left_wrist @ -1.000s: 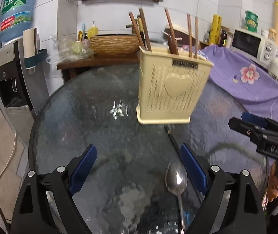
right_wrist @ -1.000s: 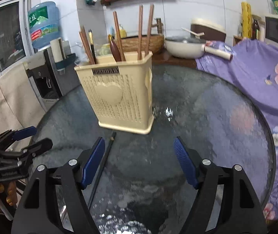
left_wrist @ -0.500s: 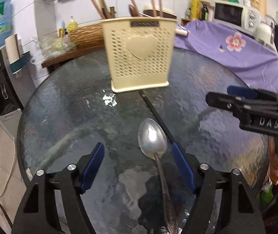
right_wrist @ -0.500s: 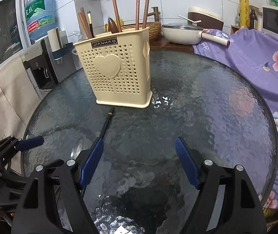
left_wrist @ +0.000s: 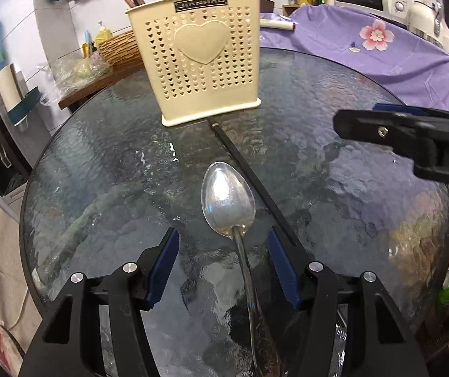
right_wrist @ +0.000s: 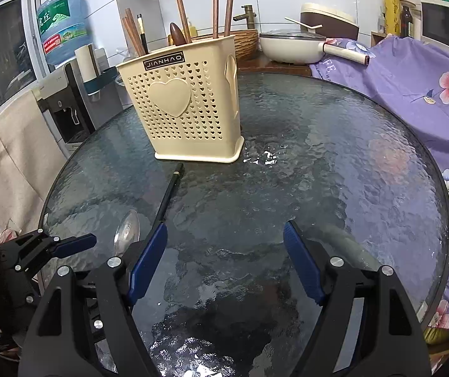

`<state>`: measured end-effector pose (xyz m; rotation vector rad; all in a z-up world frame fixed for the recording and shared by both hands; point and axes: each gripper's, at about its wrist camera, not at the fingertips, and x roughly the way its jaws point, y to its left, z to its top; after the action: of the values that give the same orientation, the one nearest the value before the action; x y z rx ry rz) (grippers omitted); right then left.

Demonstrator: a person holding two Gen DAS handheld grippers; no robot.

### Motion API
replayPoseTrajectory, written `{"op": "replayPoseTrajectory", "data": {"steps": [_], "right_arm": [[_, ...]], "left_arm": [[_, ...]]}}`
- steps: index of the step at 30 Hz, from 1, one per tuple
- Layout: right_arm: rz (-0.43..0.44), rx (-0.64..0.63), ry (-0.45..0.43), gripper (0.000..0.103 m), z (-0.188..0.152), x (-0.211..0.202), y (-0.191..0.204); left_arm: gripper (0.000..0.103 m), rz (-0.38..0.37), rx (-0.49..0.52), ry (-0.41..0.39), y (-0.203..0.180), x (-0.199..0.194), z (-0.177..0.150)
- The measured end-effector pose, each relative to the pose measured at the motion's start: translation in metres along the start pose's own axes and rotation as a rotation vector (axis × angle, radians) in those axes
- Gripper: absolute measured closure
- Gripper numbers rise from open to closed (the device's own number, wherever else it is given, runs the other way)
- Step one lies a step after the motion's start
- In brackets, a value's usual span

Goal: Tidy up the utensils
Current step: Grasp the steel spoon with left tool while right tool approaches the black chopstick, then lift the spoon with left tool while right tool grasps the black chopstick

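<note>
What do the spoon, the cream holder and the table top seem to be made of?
Spoon: probably polished steel; its bowl mirrors light. Holder: apparently matte cream plastic, moulded with small heart holes and a raised heart. Table top: likely textured glass; the rippled surface shines and shows shapes beneath.
</note>
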<state>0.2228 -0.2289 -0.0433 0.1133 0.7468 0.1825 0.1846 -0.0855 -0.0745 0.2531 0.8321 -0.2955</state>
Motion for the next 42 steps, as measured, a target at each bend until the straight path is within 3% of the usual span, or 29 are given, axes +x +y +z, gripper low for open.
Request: {"op": "replayPoseTrajectory", "data": {"steps": [16, 20, 28, 33, 42], "right_arm": [[-0.016, 0.024, 0.043, 0.027, -0.001, 0.014, -0.005], [-0.019, 0.025, 0.055, 0.027, -0.001, 0.019, -0.003], [-0.004, -0.018, 0.088, 0.027, 0.006, 0.034, 0.012], [0.031, -0.066, 0.153, 0.028, 0.021, 0.060, 0.037], [-0.021, -0.147, 0.232, 0.053, 0.040, 0.111, 0.075]], "left_arm": [[0.056, -0.003, -0.109, 0.002, 0.003, 0.021, 0.022], [0.066, 0.001, -0.128, -0.007, 0.004, 0.023, 0.024], [0.066, -0.038, -0.178, -0.027, 0.019, 0.019, 0.022], [0.066, -0.047, -0.235, -0.051, 0.041, 0.009, 0.020], [0.066, -0.035, -0.334, -0.062, 0.078, 0.007, 0.012]]}}
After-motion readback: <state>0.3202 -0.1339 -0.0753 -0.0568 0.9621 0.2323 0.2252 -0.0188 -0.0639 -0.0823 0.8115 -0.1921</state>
